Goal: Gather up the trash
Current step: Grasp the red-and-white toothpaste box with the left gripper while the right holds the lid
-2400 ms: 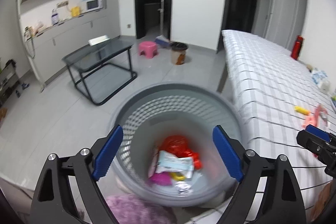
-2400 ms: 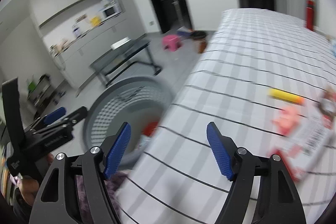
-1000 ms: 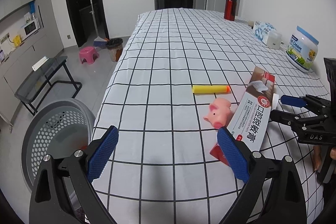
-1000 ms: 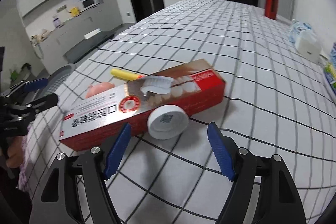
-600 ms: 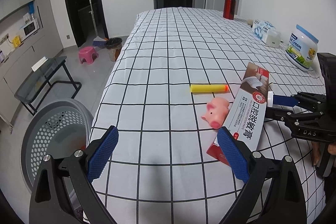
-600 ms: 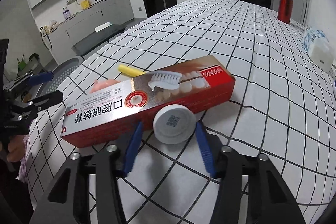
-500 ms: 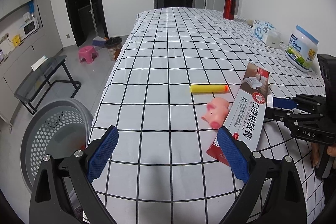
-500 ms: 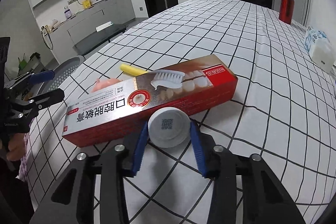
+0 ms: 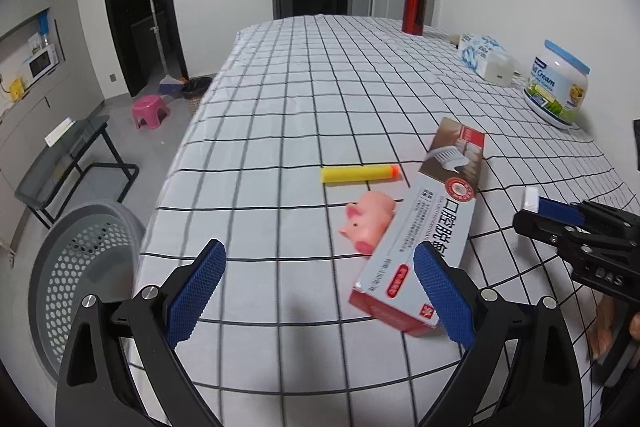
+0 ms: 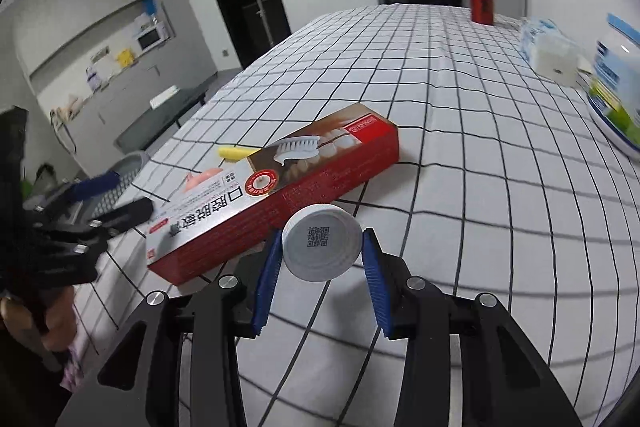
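Observation:
My right gripper (image 10: 320, 269) is shut on a white round cap (image 10: 322, 247) with a QR code and holds it just above the checked tablecloth, beside a red toothpaste box (image 10: 276, 187). In the left wrist view the box (image 9: 428, 223) lies near a pink toy pig (image 9: 370, 217) and a yellow foam dart (image 9: 360, 174). My left gripper (image 9: 320, 291) is open and empty, above the table's near edge, left of the box. The right gripper (image 9: 560, 223) shows at the right with the cap's edge (image 9: 531, 197) between its pads. The grey mesh trash basket (image 9: 76, 263) stands on the floor at the left.
A red bottle (image 9: 415, 7), a tissue pack (image 9: 478, 51), a small white box (image 9: 498, 67) and a milk-powder jar (image 9: 558, 89) stand at the table's far right. On the floor are a glass side table (image 9: 68, 151), a pink stool (image 9: 150, 109) and a small bin (image 9: 196, 91).
My right gripper has closed on the white cap and lifted it slightly off the cloth. My left gripper has swung from over the basket to over the table and moved closer to the box.

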